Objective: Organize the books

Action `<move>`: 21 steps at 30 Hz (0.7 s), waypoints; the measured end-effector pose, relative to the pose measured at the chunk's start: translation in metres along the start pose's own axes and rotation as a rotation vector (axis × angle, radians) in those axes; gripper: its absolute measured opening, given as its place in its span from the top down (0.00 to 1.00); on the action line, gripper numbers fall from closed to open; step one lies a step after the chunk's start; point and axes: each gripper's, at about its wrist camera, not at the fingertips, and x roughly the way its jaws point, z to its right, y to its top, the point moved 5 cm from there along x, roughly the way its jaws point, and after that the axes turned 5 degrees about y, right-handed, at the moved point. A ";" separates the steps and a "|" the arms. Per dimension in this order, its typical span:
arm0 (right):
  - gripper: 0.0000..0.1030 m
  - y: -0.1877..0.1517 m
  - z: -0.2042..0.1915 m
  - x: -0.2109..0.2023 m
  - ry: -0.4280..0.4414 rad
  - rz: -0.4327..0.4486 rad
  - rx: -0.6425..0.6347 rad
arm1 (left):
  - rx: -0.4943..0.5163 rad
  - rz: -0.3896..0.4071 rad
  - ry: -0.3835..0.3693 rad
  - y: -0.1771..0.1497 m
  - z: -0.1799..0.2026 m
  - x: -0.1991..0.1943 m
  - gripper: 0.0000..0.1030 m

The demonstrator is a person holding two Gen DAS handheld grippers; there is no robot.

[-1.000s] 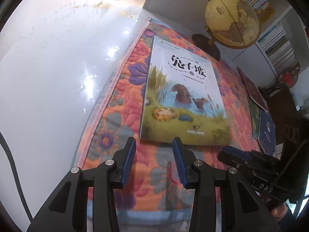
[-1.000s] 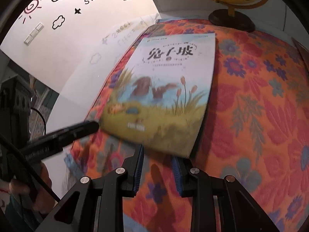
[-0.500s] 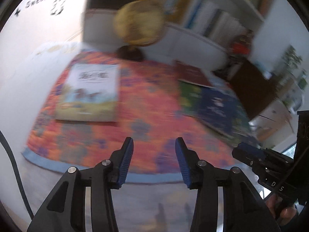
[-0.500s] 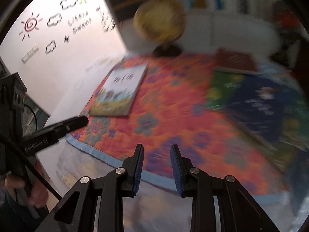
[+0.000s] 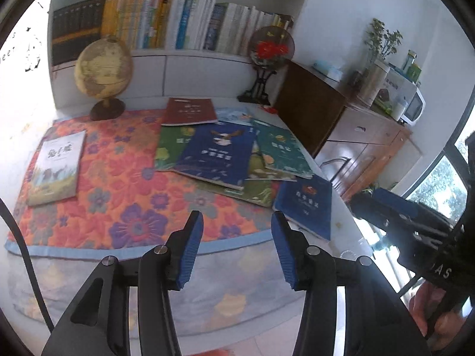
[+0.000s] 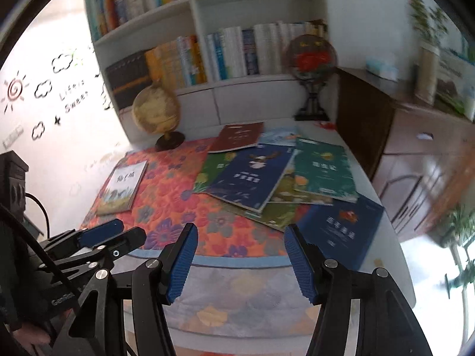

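Note:
A picture book with a pond scene (image 5: 56, 167) lies alone at the left of the flowered orange mat (image 5: 118, 184); it also shows in the right wrist view (image 6: 123, 188). Several books lie overlapping at the right: a dark blue one on top (image 5: 218, 154), a green one (image 5: 282, 152), a maroon one (image 5: 190, 111) at the back, and a navy one (image 5: 307, 204) at the front right corner. My left gripper (image 5: 236, 250) is open and empty, back from the table's front edge. My right gripper (image 6: 240, 264) is open and empty, also off the front edge.
A globe (image 5: 104, 72) stands at the back left of the table. A round ornament on a black stand (image 5: 270, 59) stands at the back right. A bookshelf (image 5: 184, 26) runs behind. A brown cabinet (image 5: 341, 124) stands to the right.
Both grippers have pulled back from the picture book and swung right, so the whole table shows. The jaws of both have opened wider. The picture book stays flat at the left.

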 end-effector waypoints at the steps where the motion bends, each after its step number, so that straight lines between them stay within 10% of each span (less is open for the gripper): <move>1: 0.43 0.000 0.003 0.000 -0.010 0.000 0.004 | 0.001 -0.002 -0.006 0.002 0.004 0.004 0.55; 21: 0.43 0.060 0.058 0.143 0.032 -0.112 0.112 | 0.078 -0.170 0.008 0.080 -0.038 0.149 0.55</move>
